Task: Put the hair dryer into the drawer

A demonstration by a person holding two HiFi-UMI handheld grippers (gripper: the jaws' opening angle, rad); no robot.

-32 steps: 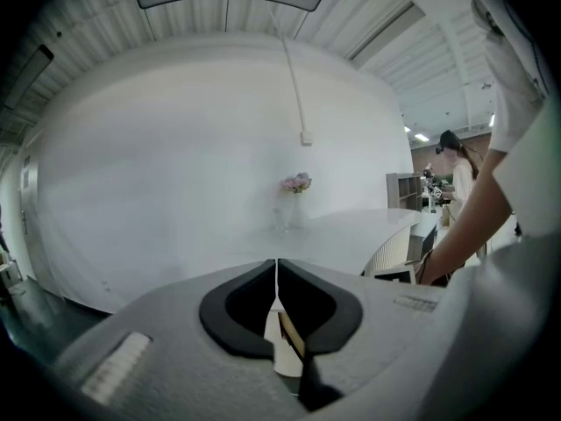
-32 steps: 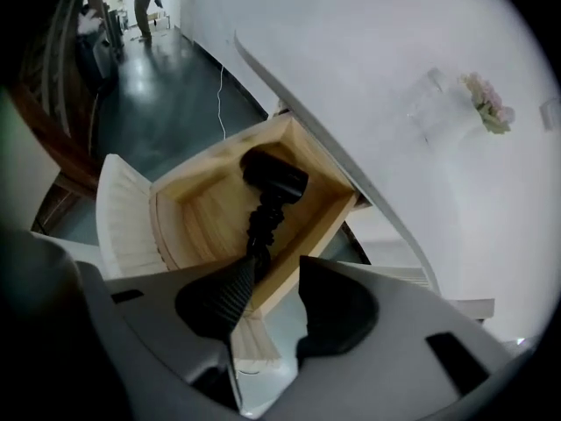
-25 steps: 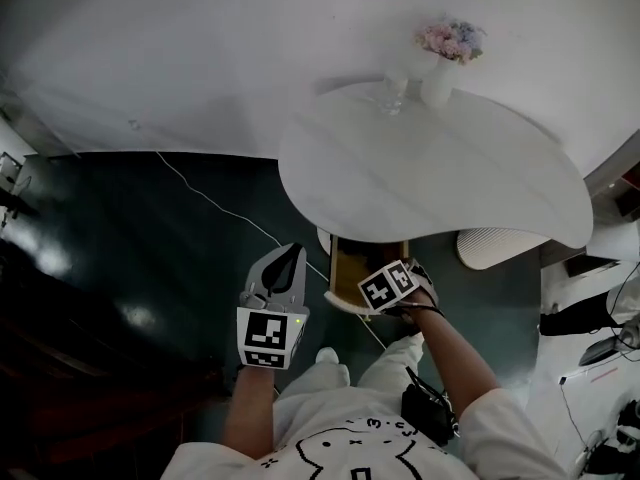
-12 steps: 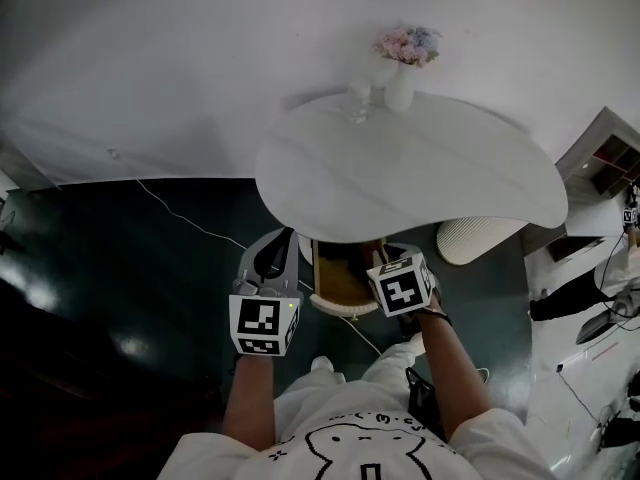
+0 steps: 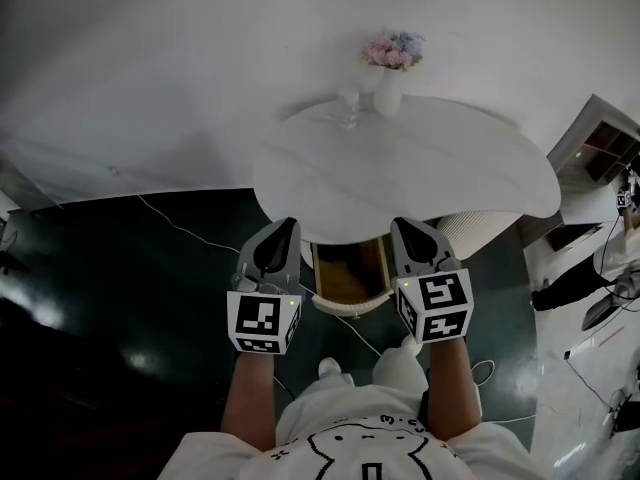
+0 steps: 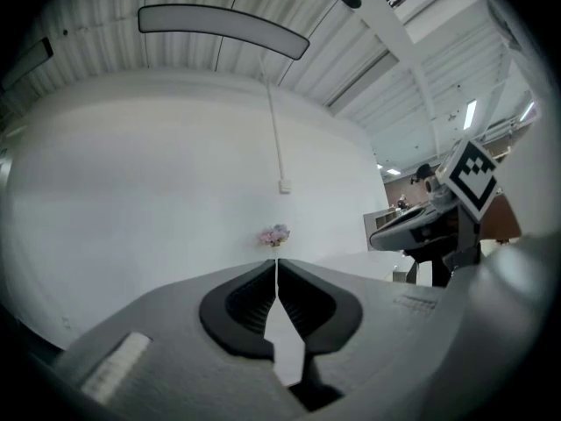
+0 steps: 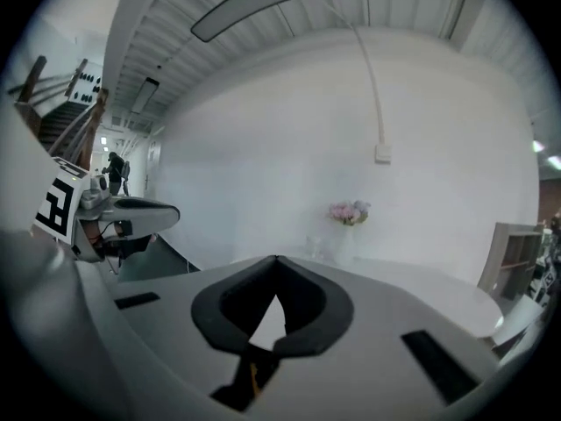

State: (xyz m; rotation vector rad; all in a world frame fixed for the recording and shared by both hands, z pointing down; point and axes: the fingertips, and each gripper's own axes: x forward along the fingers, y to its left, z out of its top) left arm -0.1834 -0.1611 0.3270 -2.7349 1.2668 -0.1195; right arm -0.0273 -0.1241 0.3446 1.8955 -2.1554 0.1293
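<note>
Under the near edge of the white oval table (image 5: 420, 168) a drawer (image 5: 350, 304) stands pulled out, its brown wooden inside showing. I cannot make out the hair dryer in any view. My left gripper (image 5: 285, 228) hangs level in the air left of the drawer, jaws shut and empty, as the left gripper view (image 6: 277, 266) shows. My right gripper (image 5: 404, 226) is level to the drawer's right. Its jaws have just been closing and now meet with nothing between them (image 7: 277, 261).
A vase of pink flowers (image 5: 388, 63) and a glass (image 5: 347, 108) stand at the table's far edge. A white ribbed object (image 5: 485, 230) sits under the table's right side. A white cable (image 5: 190, 230) runs across the dark floor. Shelving (image 5: 605, 143) stands at right.
The right gripper has come up out of the drawer, turned from pointing down to nearly level, and closed. The left gripper has risen too. Both now sit side by side.
</note>
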